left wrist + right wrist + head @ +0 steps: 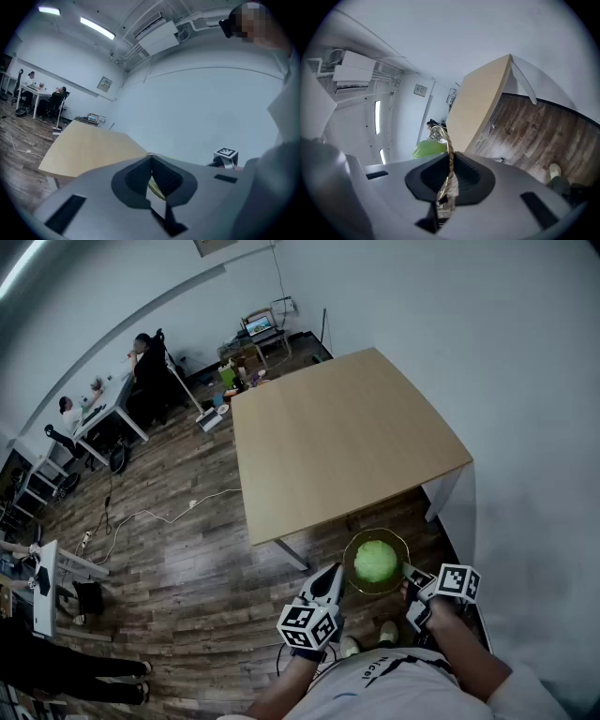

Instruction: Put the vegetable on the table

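Observation:
A green round cabbage (pixel 377 561) lies in a clear glass bowl (pixel 352 553) that is held in the air just short of the near edge of the bare wooden table (pixel 337 437). My left gripper (pixel 339 576) is shut on the bowl's left rim, and my right gripper (pixel 410 576) is shut on its right rim. In the right gripper view the thin rim (pixel 449 145) runs between the pads of the right gripper (pixel 450 164), with the cabbage (pixel 427 149) behind it. In the left gripper view a strip of rim (pixel 155 188) shows between the closed jaws of the left gripper (pixel 151 161).
The table (pixel 89 147) stands against a white wall (pixel 525 381) on its right. A white cable (pixel 150 517) lies on the wooden floor to the left. Desks with seated people (pixel 141 362) are far back left, and a laptop (pixel 259 324) sits on a small stand behind the table.

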The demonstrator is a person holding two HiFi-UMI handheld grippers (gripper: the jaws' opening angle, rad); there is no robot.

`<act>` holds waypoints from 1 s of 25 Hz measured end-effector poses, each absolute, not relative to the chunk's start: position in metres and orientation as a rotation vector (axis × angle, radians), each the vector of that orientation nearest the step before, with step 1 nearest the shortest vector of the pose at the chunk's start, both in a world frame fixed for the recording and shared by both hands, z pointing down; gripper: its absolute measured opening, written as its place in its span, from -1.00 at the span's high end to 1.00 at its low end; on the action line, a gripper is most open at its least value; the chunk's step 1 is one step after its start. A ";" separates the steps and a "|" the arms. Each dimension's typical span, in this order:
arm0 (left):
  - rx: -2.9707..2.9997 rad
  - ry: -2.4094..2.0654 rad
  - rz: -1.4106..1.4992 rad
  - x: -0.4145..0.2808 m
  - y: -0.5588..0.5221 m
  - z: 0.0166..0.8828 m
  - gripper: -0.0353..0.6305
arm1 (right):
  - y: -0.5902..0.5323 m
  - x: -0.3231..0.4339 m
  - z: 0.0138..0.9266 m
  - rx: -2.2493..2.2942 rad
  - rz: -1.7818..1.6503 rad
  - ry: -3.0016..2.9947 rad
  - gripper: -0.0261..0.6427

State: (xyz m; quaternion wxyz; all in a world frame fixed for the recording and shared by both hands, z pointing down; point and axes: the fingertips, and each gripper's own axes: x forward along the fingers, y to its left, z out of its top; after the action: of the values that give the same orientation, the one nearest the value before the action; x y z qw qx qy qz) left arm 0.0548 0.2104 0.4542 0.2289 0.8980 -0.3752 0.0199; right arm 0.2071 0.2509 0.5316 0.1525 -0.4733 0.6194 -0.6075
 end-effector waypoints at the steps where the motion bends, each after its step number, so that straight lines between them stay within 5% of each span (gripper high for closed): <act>1: 2.473 -1.033 0.056 0.055 0.210 0.455 0.86 | 0.251 0.207 0.533 -1.356 -1.742 1.776 0.82; 25: 2.408 -1.145 0.061 0.062 0.205 0.457 0.86 | 0.239 0.220 0.542 -1.295 -1.795 1.817 0.81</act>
State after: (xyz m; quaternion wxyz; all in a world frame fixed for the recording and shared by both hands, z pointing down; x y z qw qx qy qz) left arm 0.0624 0.2049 0.4573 0.2347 0.8776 -0.4174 0.0223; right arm 0.2198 0.2389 0.5423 0.1383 -0.4480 0.6284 -0.6208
